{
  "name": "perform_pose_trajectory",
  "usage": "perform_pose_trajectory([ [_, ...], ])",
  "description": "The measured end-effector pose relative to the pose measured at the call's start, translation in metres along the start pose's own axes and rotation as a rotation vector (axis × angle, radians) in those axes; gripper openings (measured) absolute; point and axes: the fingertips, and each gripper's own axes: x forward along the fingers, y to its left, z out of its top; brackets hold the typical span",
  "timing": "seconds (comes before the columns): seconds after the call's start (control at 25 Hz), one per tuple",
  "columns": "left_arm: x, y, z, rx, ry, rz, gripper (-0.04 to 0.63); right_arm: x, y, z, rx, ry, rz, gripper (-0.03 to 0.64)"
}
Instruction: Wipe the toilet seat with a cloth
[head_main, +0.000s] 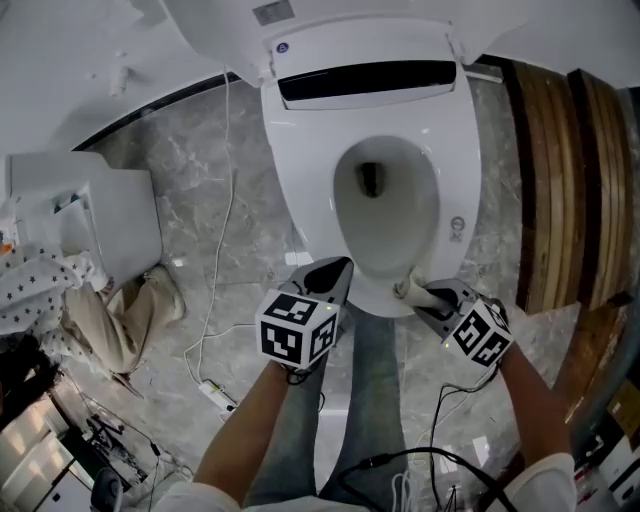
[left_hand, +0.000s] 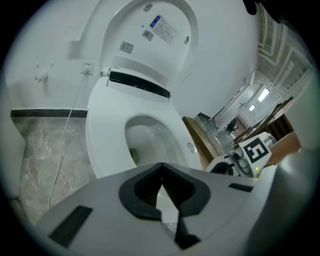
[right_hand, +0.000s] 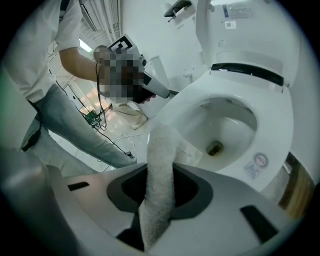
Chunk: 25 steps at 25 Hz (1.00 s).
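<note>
Grey marble floor (head_main: 190, 190) surrounds the toilet (head_main: 300, 170). Wooden boards (head_main: 565, 180) lie to its right, a white cabinet (head_main: 120, 225) and cable (head_main: 230, 170) to its left, and a white wall (head_main: 70, 70) behind.

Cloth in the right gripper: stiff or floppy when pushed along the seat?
Probably floppy: the cloth looks like soft terry, bunched in the jaws of the right gripper. Likely light, and should drag rather than slide on the glossy toilet seat.

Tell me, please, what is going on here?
A person stands at a toilet with a gripper in each hand. The right gripper holds a cloth at the front edge of the seat, with the lid up. The left gripper is shut and empty, hovering just beside that front edge.
</note>
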Motion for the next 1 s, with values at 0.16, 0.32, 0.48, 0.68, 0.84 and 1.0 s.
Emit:
perform_pose_trajectory([
  [0.16, -0.011, 0.016, -0.007, -0.012, -0.004, 0.001, 0.012, 0.012, 0.018, 0.009, -0.003, -0.003, 0.010, 0.100],
  [0.32, -0.021, 0.030, -0.015, -0.023, -0.007, 0.013, 0.012, 0.027, 0.039, 0.021, -0.040, -0.002, 0.050, 0.100],
  [0.48, -0.031, 0.042, -0.021, -0.040, -0.015, 0.024, 0.012, 0.041, 0.051, 0.034, -0.044, -0.007, 0.073, 0.100],
  [0.68, -0.046, 0.054, -0.024, -0.061, -0.037, 0.038, 0.011, 0.053, 0.055, 0.049, -0.056, -0.002, 0.090, 0.100],
  [0.84, -0.053, 0.062, -0.020, -0.081, -0.062, 0.040, 0.012, 0.058, 0.052, 0.061, -0.071, 0.001, 0.101, 0.100],
  [1.0, -0.059, 0.072, -0.020, -0.089, -0.074, 0.047, 0.012, 0.065, 0.047, 0.075, -0.080, -0.006, 0.087, 0.100],
])
